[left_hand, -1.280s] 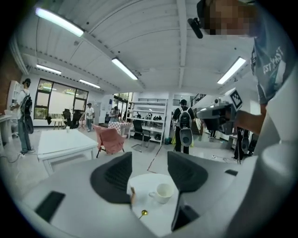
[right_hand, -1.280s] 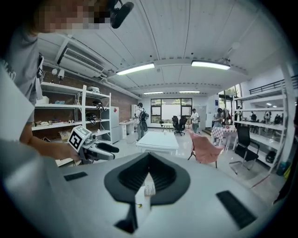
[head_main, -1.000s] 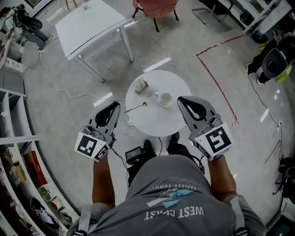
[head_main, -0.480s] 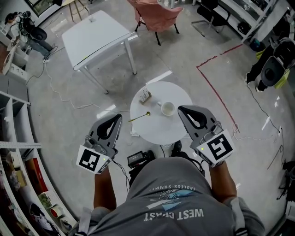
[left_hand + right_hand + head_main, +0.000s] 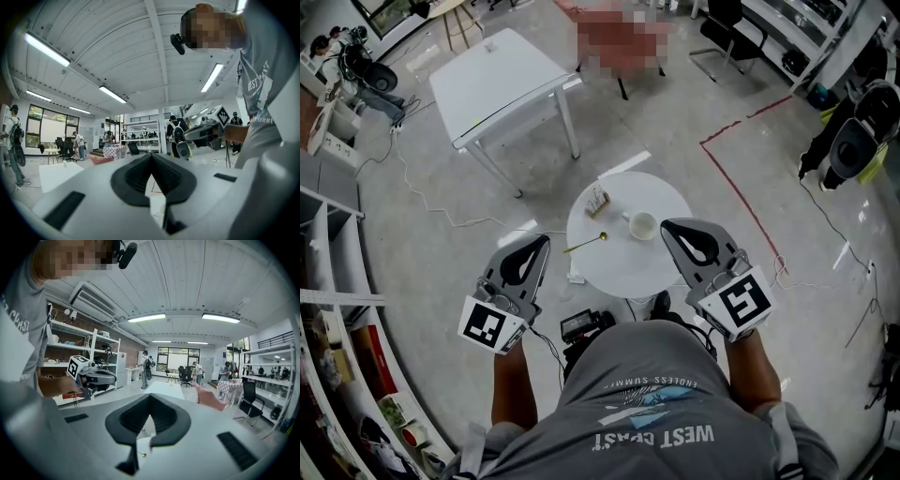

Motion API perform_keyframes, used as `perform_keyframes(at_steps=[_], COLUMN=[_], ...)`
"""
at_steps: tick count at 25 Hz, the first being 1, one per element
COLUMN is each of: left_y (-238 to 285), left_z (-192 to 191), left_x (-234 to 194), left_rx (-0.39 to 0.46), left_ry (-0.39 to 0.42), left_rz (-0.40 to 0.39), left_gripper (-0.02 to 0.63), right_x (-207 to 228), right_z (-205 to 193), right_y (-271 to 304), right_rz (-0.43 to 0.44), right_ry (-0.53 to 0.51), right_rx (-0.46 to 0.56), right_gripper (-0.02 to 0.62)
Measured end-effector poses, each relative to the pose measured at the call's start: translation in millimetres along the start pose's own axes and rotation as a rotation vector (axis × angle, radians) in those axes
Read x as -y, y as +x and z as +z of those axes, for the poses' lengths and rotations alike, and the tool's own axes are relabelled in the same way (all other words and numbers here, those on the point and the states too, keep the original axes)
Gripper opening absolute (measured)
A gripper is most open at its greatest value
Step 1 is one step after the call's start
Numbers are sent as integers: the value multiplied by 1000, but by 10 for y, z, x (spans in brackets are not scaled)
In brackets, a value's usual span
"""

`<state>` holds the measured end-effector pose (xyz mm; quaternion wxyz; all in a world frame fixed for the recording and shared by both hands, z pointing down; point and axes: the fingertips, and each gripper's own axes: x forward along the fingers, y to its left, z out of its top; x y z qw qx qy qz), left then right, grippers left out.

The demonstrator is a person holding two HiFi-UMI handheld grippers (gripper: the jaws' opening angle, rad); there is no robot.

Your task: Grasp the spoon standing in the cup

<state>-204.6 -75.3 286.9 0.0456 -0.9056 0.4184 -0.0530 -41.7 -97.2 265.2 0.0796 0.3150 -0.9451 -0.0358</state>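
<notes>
A white cup [image 5: 642,225] stands on the small round white table [image 5: 628,267]. The gold spoon [image 5: 586,244] lies flat on the tabletop left of the cup, not in it. My left gripper [image 5: 542,240] hangs off the table's left edge, shut and empty, its tip close to the spoon's handle end. My right gripper [image 5: 667,226] is just right of the cup, also shut with nothing in it. The right gripper view shows the jaws [image 5: 150,397] meeting, with the spoon's bowl [image 5: 142,455] below them. In the left gripper view the jaws [image 5: 151,155] are closed together.
A small holder [image 5: 598,199] stands at the round table's far left. A white rectangular table [image 5: 502,80] is farther back, red floor tape [image 5: 741,178] runs to the right, shelves [image 5: 328,309] line the left, and a black box [image 5: 578,325] sits by my feet.
The head view has drawn back a little, so the round table looks smaller. Both grippers keep much the same places on either side of it.
</notes>
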Motion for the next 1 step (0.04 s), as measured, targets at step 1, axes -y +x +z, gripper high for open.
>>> perform_keyframes(at_steps=[1], left_y=[-14], left_z=[-12], left_x=[6], left_rx=[0], left_ry=[0], left_rz=[0], left_gripper=[3], right_x=[-17], right_z=[-7], right_y=[-6], right_rz=[0], right_ry=[-1], right_rx=[0], right_gripper=[0])
